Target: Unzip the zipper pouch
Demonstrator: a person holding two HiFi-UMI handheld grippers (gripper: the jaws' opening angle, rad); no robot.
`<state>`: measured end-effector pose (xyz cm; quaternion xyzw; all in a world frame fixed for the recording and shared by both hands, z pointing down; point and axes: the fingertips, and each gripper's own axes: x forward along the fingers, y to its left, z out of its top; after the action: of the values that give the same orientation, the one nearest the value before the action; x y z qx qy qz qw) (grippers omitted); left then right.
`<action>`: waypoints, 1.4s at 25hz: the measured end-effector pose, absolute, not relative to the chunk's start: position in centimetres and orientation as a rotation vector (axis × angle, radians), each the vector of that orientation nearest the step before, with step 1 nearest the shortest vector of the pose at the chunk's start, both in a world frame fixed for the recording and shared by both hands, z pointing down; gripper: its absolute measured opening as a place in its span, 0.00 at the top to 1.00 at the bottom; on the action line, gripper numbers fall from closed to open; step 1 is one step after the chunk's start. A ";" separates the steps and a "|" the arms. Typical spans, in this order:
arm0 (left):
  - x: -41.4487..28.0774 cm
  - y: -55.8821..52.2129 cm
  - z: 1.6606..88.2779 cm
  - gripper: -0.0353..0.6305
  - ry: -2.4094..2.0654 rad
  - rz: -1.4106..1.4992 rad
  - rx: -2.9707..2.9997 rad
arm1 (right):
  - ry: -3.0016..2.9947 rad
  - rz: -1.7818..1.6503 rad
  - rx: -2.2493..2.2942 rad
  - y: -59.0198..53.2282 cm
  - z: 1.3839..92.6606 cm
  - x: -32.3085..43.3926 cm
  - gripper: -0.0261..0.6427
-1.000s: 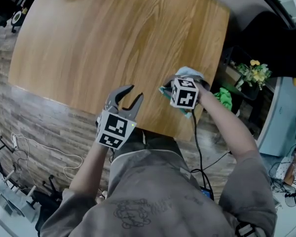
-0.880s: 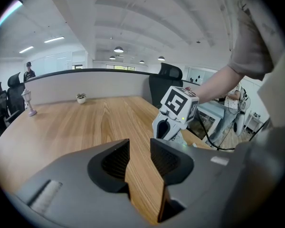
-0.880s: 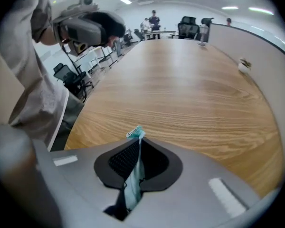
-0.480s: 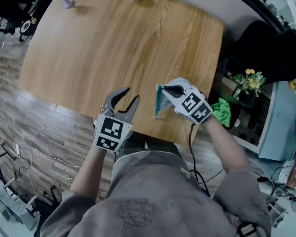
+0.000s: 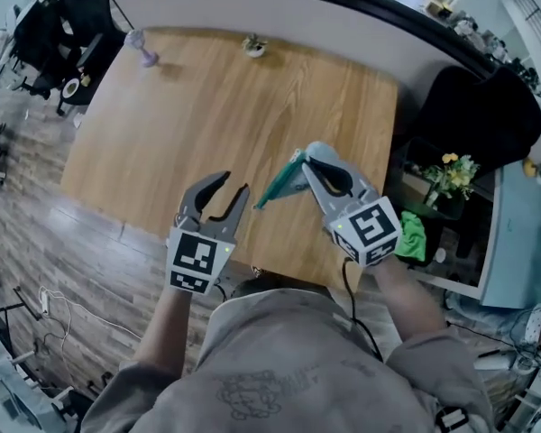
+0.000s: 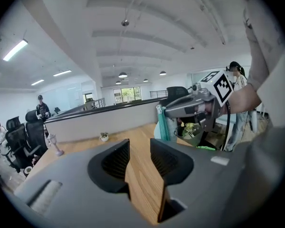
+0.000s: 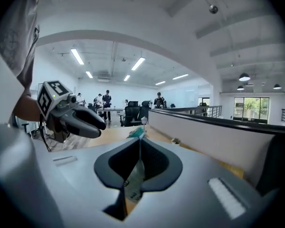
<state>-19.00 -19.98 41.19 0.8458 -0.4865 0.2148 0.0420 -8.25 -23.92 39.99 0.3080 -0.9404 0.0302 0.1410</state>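
In the head view, the right gripper (image 5: pixel 305 162) is a little right of the centre. Its jaws are closed on the zipper pouch (image 5: pixel 278 186), which is held up in the air over the near part of the wooden table (image 5: pixel 207 88). The teal edge of the pouch runs down and left from the jaw tips. The left gripper (image 5: pixel 234 183) is just left of the pouch and does not touch it. Its jaws are wide apart, and only the table shows between them.

The table (image 5: pixel 207 106) is smooth, matt, light wood with clear grain, the left gripper (image 5: pixel 234 184) and right gripper (image 5: pixel 304 161) are matt grey plastic, and the teal pouch (image 5: pixel 282 182) looks thin and soft.
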 end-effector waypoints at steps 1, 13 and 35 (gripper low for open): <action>-19.2 -19.9 40.2 0.74 -1.507 0.636 2.592 | -2.734 0.081 0.929 -23.9 38.5 -8.0 0.93; -18.9 -18.2 33.9 0.74 -1.576 0.428 2.624 | -2.808 0.171 1.190 -20.9 32.2 -4.0 0.93; -9.3 -18.3 28.0 0.74 -0.892 0.154 2.891 | -2.754 -0.093 0.879 -17.4 31.7 -5.9 0.93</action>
<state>-9.28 -18.35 28.02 0.9528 -0.2941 0.0507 0.0561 -5.92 -17.44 31.67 0.3017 -0.9447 -0.0320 0.1243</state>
